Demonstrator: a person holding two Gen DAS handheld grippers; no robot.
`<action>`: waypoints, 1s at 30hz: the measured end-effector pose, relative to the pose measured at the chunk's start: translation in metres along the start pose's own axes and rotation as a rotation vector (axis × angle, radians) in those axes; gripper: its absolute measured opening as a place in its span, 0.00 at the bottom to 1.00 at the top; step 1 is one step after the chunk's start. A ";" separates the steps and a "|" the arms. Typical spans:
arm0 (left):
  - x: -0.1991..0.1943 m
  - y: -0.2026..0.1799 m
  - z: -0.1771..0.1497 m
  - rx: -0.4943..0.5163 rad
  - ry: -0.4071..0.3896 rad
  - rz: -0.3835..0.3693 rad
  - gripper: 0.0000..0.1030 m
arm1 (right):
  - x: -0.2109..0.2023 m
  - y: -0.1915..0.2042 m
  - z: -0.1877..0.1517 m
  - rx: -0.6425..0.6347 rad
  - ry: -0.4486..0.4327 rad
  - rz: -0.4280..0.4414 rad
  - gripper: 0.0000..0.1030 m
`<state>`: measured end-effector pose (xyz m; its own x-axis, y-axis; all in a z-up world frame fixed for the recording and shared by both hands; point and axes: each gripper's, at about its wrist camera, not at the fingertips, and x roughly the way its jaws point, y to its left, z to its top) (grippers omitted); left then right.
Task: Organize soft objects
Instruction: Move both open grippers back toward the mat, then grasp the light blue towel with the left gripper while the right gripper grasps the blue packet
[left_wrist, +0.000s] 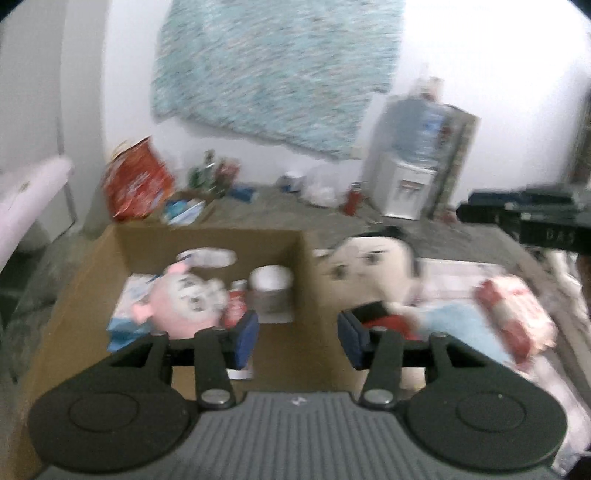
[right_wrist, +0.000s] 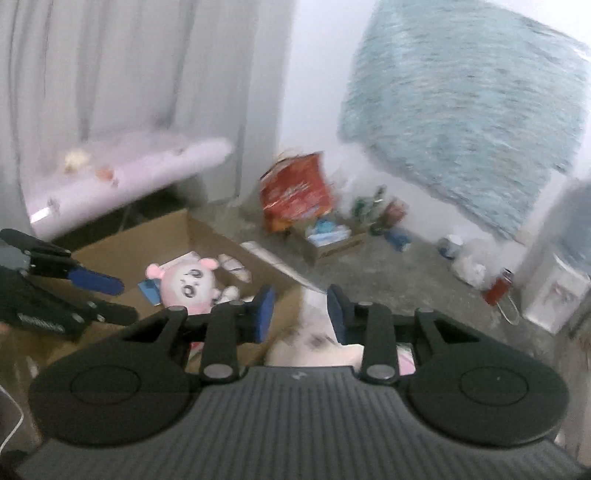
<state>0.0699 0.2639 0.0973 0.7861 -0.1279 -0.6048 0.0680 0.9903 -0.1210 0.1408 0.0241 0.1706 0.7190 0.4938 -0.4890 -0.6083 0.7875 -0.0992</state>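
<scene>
An open cardboard box (left_wrist: 207, 234) on the floor holds a pink round plush (left_wrist: 184, 299) with a white face, plus white items. Right of the box lies a doll (left_wrist: 369, 262) with black hair and a pale face, and beside it a red-and-white soft pack (left_wrist: 517, 317) and something light blue. My left gripper (left_wrist: 300, 339) hovers over the box's right wall, open and empty. My right gripper (right_wrist: 301, 314) is open above the box corner (right_wrist: 295, 288). A blurred pale plush (right_wrist: 314, 343) shows below its gap, not pinched. The pink plush (right_wrist: 188, 286) and the left gripper (right_wrist: 107, 299) appear at the left.
A water dispenser (left_wrist: 410, 184) stands at the back right, with a red bottle (right_wrist: 498, 288) near it. A red bag (left_wrist: 136, 184) and a small carton of clutter (right_wrist: 328, 240) sit by the wall. A lilac board (right_wrist: 122, 166) stands behind the box. A teal rug (left_wrist: 273, 74) hangs above.
</scene>
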 end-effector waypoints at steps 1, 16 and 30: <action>-0.006 -0.014 0.000 0.021 -0.004 -0.016 0.50 | -0.020 -0.016 -0.015 0.045 -0.013 -0.009 0.32; 0.056 -0.201 -0.054 0.343 0.125 -0.219 0.47 | -0.069 -0.164 -0.249 0.681 0.083 -0.053 0.40; 0.132 -0.285 -0.091 0.671 0.096 -0.139 0.45 | -0.054 -0.166 -0.270 0.696 0.198 -0.008 0.40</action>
<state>0.0982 -0.0398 -0.0198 0.6865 -0.2300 -0.6898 0.5540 0.7798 0.2914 0.1122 -0.2329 -0.0207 0.6076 0.4632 -0.6452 -0.2012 0.8756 0.4392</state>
